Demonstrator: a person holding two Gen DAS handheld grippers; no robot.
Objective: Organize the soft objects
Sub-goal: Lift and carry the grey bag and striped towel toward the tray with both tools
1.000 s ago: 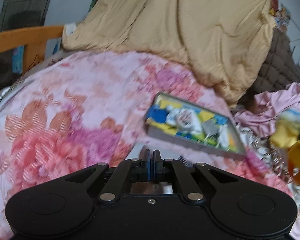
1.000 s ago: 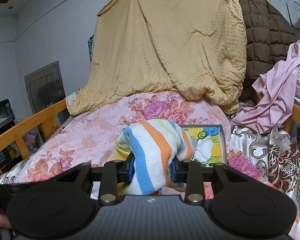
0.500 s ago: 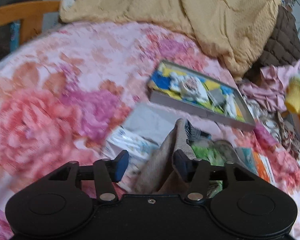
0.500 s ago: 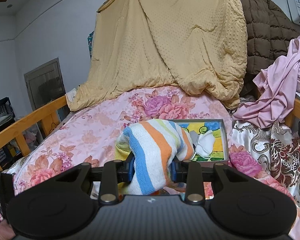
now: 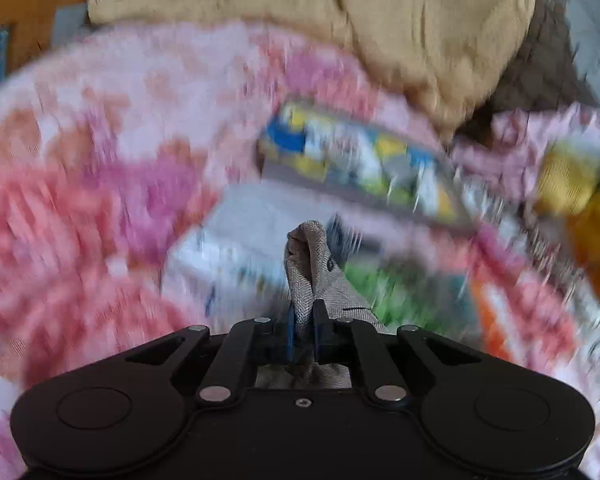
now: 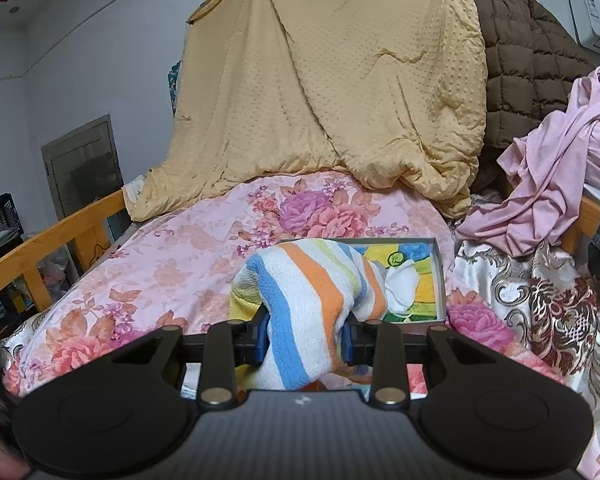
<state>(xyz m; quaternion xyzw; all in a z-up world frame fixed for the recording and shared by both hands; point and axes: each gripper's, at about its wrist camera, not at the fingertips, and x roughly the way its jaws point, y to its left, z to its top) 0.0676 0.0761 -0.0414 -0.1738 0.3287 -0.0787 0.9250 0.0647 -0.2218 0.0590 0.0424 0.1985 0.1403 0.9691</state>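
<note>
Striped towel [image 6: 300,304] is sitting pinched in the right gripper [image 6: 304,340]; left gripper [image 5: 303,330] jaws are closing on grey cloth [image 5: 312,264].

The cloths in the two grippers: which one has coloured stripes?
The striped towel in the right gripper; the left gripper, closing, pinches a plain grey-beige cloth.
</note>
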